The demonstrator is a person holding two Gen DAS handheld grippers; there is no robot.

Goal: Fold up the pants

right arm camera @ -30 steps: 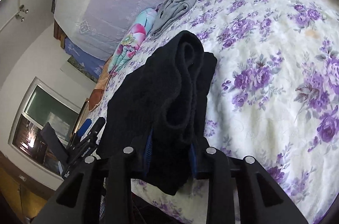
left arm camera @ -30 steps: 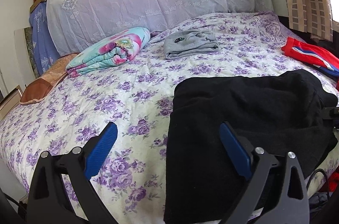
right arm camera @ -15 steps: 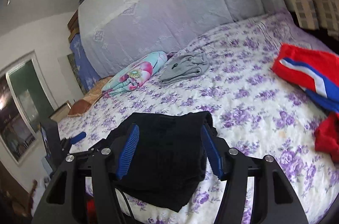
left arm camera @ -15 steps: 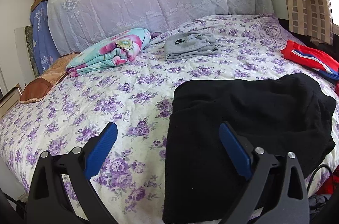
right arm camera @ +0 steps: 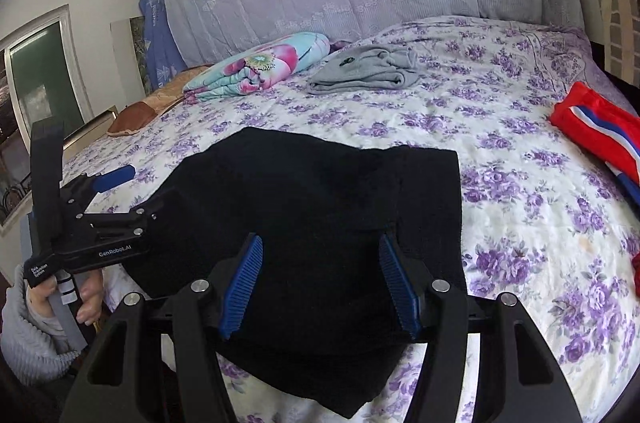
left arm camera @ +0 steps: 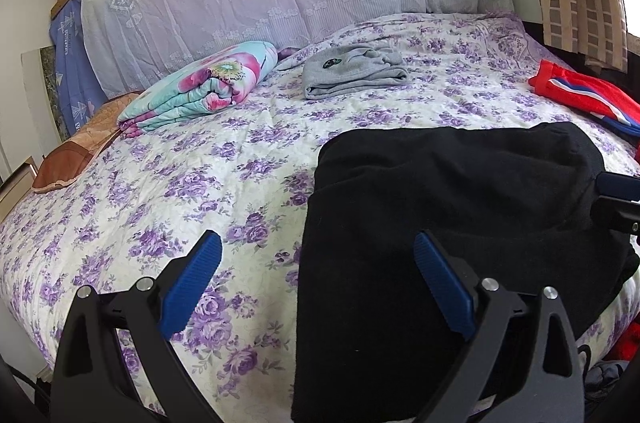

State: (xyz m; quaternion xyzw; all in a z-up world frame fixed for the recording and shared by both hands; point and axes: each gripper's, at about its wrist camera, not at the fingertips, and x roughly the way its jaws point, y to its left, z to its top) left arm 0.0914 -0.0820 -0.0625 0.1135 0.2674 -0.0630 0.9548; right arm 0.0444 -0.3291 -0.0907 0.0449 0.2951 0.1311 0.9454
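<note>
- Lying at the far left of the bed [left arm camera: 132, 223], a rolled floral quilt [left arm camera: 200, 91] is sitting near the headboard drape.
- Left gripper [left arm camera: 316, 287] is hovering with fingers spread wide — released, nothing between them.
- Black pants [left arm camera: 440, 215] are resting folded at the bed's near edge.
- Right gripper [right arm camera: 320, 283] is hanging over the pants, fingers apart, not gripping.
- Red garment [right arm camera: 592, 127] is lying far right.
</note>
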